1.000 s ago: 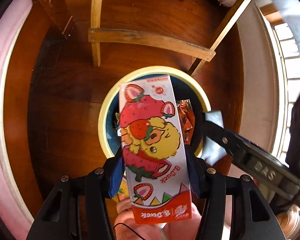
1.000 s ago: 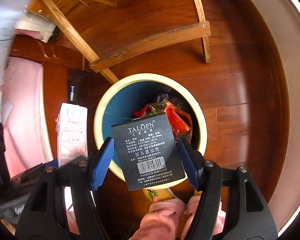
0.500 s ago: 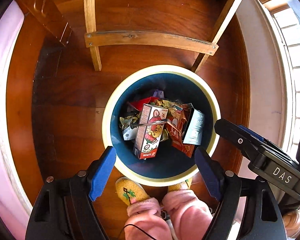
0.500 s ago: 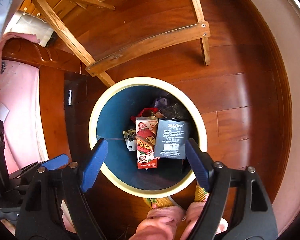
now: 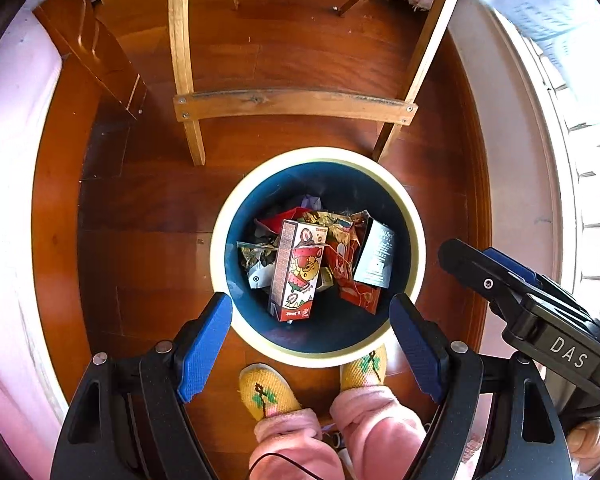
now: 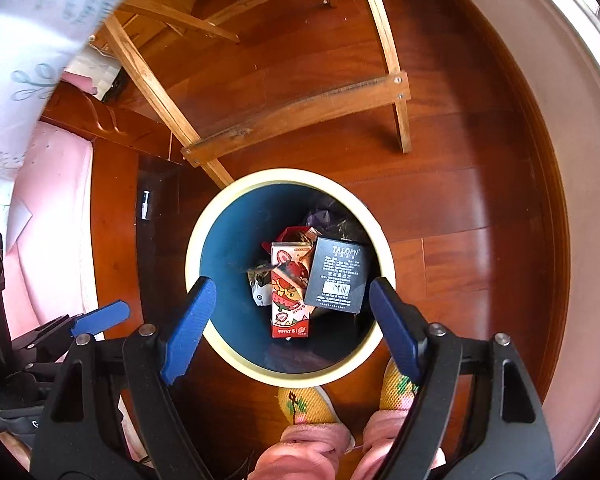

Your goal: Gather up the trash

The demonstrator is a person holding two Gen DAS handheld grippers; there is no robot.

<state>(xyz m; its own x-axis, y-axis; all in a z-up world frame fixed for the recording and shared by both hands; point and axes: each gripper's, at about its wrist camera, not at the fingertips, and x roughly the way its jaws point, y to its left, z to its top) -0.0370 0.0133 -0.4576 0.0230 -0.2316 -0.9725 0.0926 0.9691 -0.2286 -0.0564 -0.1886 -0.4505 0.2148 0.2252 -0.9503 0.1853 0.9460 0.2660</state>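
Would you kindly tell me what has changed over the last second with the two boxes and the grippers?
Both boxes were let go. The left gripper dropped the strawberry cartoon carton, and the right gripper dropped the black TALOPN box; both now lie among the wrappers in the bin. Both grippers stand open and empty above it. The bin, the wooden chair and the person's slippers stayed put.

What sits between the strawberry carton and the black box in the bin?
In the left wrist view, crumpled red and gold wrappers fill the gap between the carton and the black box. In the right wrist view, the box overlaps the carton.
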